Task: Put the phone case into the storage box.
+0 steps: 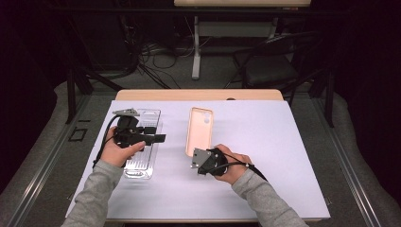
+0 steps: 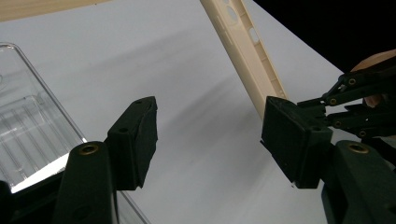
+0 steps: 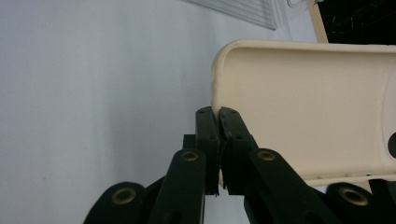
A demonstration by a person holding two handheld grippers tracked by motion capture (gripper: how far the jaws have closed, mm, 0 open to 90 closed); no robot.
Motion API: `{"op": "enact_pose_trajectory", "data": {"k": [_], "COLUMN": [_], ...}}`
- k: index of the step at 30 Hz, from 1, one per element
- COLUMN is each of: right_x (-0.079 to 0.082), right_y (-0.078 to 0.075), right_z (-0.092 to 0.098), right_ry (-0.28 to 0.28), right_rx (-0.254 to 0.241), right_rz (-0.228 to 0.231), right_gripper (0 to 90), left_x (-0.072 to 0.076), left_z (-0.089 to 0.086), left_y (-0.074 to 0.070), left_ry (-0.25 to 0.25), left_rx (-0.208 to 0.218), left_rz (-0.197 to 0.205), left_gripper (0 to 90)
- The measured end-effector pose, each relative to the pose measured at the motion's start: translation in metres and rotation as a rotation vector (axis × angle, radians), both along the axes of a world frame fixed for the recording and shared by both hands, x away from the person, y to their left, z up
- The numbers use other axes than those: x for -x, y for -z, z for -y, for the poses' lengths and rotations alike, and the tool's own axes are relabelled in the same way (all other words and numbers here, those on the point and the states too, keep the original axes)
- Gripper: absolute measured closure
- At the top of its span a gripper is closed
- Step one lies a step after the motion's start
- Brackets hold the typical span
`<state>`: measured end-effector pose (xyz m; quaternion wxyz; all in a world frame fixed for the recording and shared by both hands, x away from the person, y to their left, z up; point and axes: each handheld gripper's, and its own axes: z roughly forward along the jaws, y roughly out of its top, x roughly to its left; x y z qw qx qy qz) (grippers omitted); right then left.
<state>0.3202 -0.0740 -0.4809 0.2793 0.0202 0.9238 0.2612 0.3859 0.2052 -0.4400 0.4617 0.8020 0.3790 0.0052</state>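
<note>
Jaws of right gripper [image 3: 219,116] pinch one cream phone case [image 3: 303,112]; left gripper [image 2: 210,135] spread above one clear tray [image 2: 28,126].

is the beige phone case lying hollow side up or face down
Hollow side up. The beige phone case shows its raised rim and inner floor in the right gripper view, where the shut right gripper pinches its near edge.

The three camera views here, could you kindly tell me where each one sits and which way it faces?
High view: above the person's side, looking forward and down on the white-covered table; both sleeved forearms show.
Left gripper view: rides the left tongs, jaws apart over the table, by the clear ribbed plastic case.
Right gripper view: rides the right tongs, jaws shut on the rim of the cream plastic phone case.
All three show that cream case.
</note>
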Motion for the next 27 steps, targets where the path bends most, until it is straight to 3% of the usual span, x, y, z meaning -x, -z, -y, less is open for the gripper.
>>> {"op": "enact_pose_trajectory", "data": {"k": [7, 18, 27], "right_x": [0.002, 0.012, 0.021], "right_y": [0.003, 0.003, 0.006], "right_z": [-0.006, -0.019, -0.027], "right_ry": [-0.005, -0.029, -0.033], "right_rx": [-0.003, -0.020, -0.012], "right_rz": [0.021, 0.063, 0.098], "right_gripper": [88.0, 87.9, 87.9], "left_x": [0.001, 0.002, 0.004], "left_z": [0.001, 0.011, 0.016], "left_y": [-0.001, 0.003, 0.005], "left_ry": [-0.015, -0.001, -0.009], "left_rx": [0.030, 0.020, 0.051], "left_rz": [0.011, -0.010, -0.007], "left_gripper": [36.8, 38.0, 39.1]}}
